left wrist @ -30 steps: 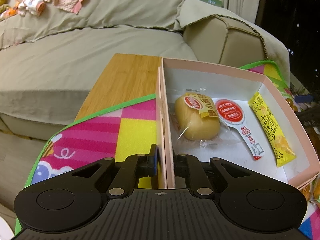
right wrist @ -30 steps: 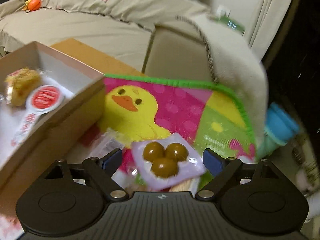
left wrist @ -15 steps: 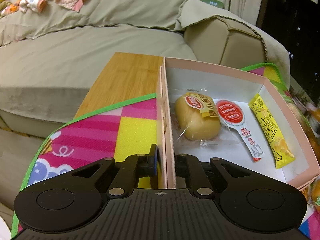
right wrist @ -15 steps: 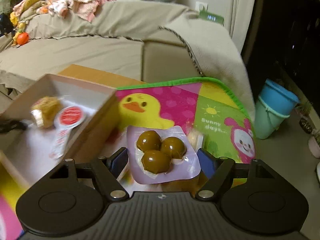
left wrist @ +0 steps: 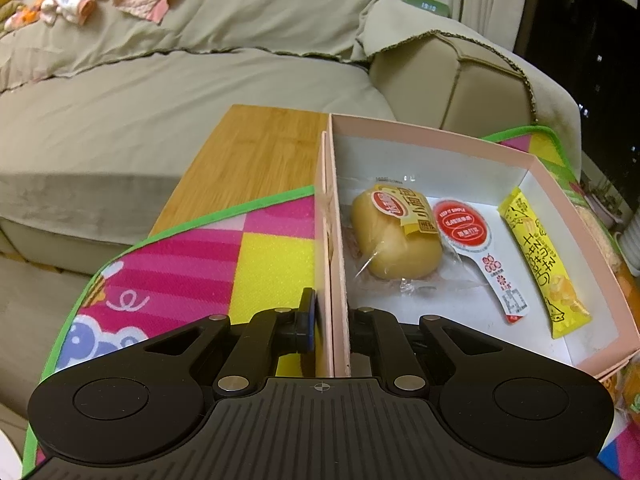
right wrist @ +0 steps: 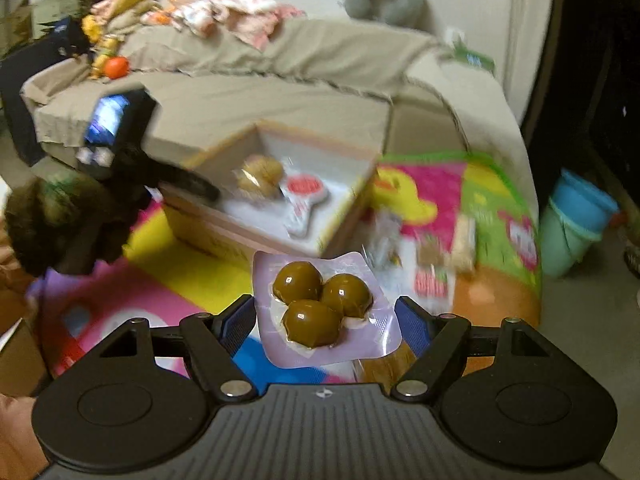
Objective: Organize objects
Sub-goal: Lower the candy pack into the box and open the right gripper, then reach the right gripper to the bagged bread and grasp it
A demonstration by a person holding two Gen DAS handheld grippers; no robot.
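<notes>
The left claw [left wrist: 330,322] pinches the pink box [left wrist: 440,140] wall; bun [left wrist: 394,236] and yellow stick [left wrist: 540,264] lie inside. Only the right wrist view shows the right claw [right wrist: 325,316] clamping a purple pack [right wrist: 324,312] above the mat [right wrist: 192,276].

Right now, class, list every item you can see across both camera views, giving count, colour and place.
Box: one, pink outside, white inside, on the mat.
Bun: one, yellow, wrapped, inside the box at its left.
Round-headed packet: one, red and white, in the box beside the bun.
Stick packet: one, yellow, in the box at its right.
Blister pack: one, lilac with three brown balls, between the right jaws.
Mat: one, pink, yellow, green-edged, on the wooden table.
Sofa: one, beige, behind the table.
Buckets: blue, stacked on the floor, right.
Left hand-held gripper: black, clamped on the box wall.
Right hand-held gripper: black, holding the blister pack.
</notes>
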